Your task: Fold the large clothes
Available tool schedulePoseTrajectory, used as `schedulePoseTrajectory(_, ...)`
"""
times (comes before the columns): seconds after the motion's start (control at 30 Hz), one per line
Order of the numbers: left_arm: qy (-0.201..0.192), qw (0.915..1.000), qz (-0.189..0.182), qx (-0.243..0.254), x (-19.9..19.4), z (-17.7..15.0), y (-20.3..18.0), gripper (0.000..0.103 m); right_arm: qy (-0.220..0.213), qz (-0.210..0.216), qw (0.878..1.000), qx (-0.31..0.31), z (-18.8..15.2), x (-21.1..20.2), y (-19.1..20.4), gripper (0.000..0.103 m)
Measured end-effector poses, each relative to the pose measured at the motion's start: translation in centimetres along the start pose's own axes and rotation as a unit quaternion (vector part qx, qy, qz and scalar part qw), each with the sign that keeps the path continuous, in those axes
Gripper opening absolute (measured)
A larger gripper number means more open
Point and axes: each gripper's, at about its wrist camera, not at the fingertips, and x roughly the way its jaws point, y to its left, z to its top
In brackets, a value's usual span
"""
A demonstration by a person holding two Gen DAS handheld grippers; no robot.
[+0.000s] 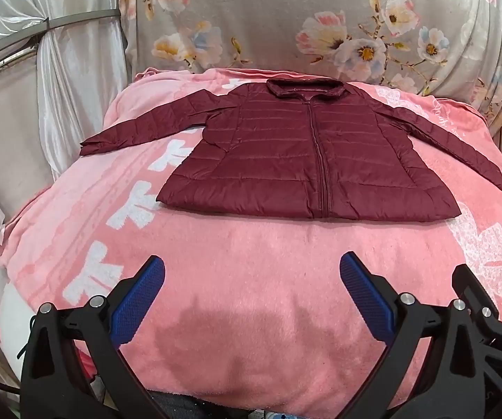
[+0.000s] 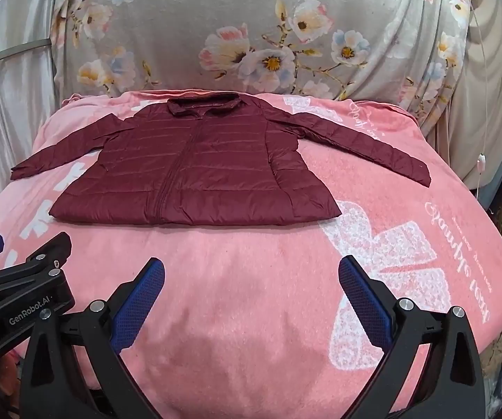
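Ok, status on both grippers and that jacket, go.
Left gripper and right gripper open, empty, short of the jacket. Jacket flat on pink blanket, zipped, sleeves spread. Nothing in the way.

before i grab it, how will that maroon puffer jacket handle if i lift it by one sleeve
The maroon puffer jacket is probably floppy: it lies flat, its sleeve limp on the pink blanket. Its thin quilting suggests it is light. The sheeny shell may slide in the pads.
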Motion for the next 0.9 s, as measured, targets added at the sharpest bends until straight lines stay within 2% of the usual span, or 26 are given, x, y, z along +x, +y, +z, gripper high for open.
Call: schedulePoseTrajectory(0.9,-0.001,1.0,0.0,-0.001,-0.37,0.62,0.58,0.097,-0.002,0.002,1.0,0.001,-0.1,0.02,-0.13,0.098)
